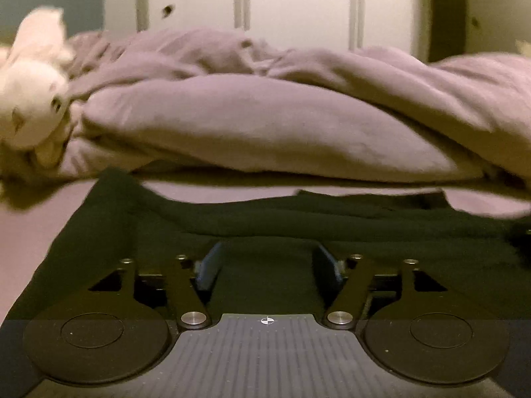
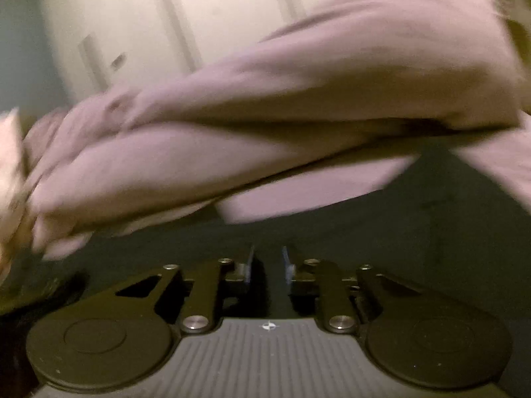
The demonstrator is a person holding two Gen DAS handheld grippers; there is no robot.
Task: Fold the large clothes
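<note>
On a bed, one dark garment (image 1: 252,229) lies spread flat on the pinkish sheet (image 1: 30,225), its long axis running side to side across the left wrist view, its far edge toward one heaped mauve duvet (image 1: 265,122). Left of the garment and past its far corner sits one white plush toy (image 1: 33,99), blurred, touching the duvet's left end. Just above the garment's near portion, the left gripper (image 1: 265,273) stands released, its two blue-padded fingers (image 1: 207,272) spread wide with only flat dark cloth showing between them; whether they touch it cannot be told. Behind the duvet, beyond the garment, stand pale wardrobe doors (image 1: 292,3). In the blurred right wrist view, the right gripper (image 2: 268,263) is clenched over the same garment (image 2: 398,232), jaws nearly together; whether a fold of cloth is pinched between them cannot be told. The duvet (image 2: 298,99) looms tilted beyond the garment's far edge there.
</note>
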